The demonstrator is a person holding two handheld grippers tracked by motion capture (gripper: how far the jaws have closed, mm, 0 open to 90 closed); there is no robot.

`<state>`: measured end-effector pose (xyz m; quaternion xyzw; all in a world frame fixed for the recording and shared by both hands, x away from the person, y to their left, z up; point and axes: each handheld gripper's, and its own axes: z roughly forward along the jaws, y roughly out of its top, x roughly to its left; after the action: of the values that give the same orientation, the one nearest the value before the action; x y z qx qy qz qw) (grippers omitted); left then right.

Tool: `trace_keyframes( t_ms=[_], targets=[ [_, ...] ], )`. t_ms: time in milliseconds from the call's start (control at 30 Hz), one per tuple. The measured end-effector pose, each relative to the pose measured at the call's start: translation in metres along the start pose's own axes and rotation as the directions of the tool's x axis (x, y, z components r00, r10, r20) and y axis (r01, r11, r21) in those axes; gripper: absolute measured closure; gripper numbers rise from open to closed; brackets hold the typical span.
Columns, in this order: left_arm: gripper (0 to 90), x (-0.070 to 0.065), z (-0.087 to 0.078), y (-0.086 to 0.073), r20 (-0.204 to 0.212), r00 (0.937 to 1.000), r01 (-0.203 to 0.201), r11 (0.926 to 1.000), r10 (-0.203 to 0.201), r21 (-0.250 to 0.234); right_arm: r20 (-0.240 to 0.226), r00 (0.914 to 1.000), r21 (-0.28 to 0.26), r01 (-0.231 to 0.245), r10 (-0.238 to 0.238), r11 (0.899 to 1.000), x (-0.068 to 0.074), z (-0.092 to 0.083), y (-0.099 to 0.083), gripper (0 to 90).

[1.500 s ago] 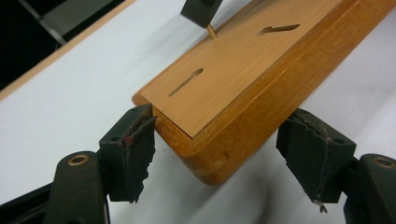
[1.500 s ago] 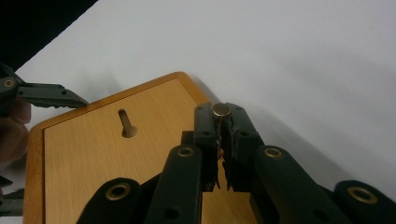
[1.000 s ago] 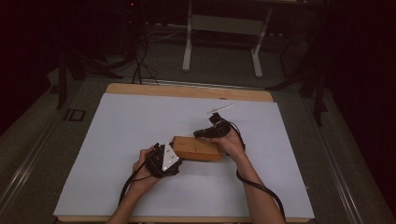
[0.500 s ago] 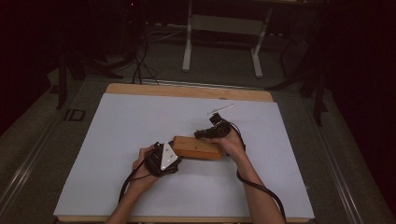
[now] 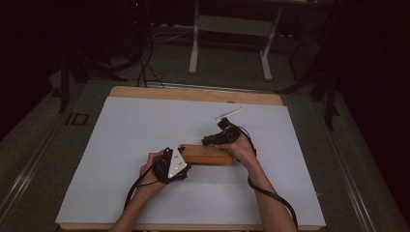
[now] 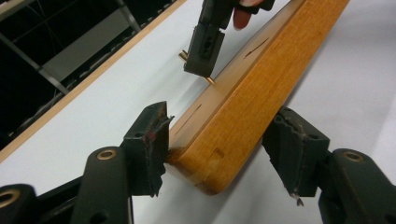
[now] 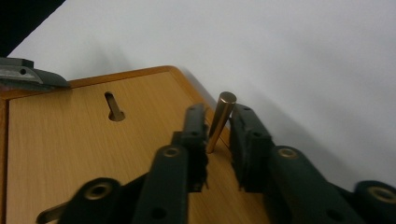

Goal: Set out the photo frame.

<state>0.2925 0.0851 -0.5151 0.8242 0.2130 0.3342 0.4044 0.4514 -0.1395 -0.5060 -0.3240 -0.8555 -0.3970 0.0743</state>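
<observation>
Wooden and stiff, the block [image 5: 207,154] lies flat on the white worktop [image 5: 121,145]. It looks hard and a bit heavy, so hold it by its sides. The left tongs [image 6: 219,161] are spread around the block's near end. The right tongs [image 7: 218,135], above the block, pinch a thin, slippery brass pin [image 7: 220,119].

Left gripper [image 5: 180,155] fingers spread apart; right gripper [image 7: 218,144] fingers nearly closed.
</observation>
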Motion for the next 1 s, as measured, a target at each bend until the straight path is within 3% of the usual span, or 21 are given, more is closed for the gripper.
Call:
trace_keyframes(
  t_ms=[367,567,1000],
  targets=[
    [43.2,0.003,0.001,0.001,0.008,0.9999,0.012,0.9999,-0.012,-0.01,0.085,0.993,-0.03,0.085,-0.082,0.996,0.011,-0.019,-0.002,61.1],
    [43.2,0.006,0.002,0.002,0.012,0.9997,0.023,0.9996,-0.023,-0.014,0.082,0.9882,-0.044,0.133,-0.129,0.99,0.018,-0.03,-0.006,62.6],
    [43.2,0.009,0.003,0.004,0.01,0.9993,0.037,0.9992,-0.037,-0.013,0.17,0.9691,-0.1,0.197,-0.179,0.975,0.025,-0.053,-0.018,61.7]
  ],
)
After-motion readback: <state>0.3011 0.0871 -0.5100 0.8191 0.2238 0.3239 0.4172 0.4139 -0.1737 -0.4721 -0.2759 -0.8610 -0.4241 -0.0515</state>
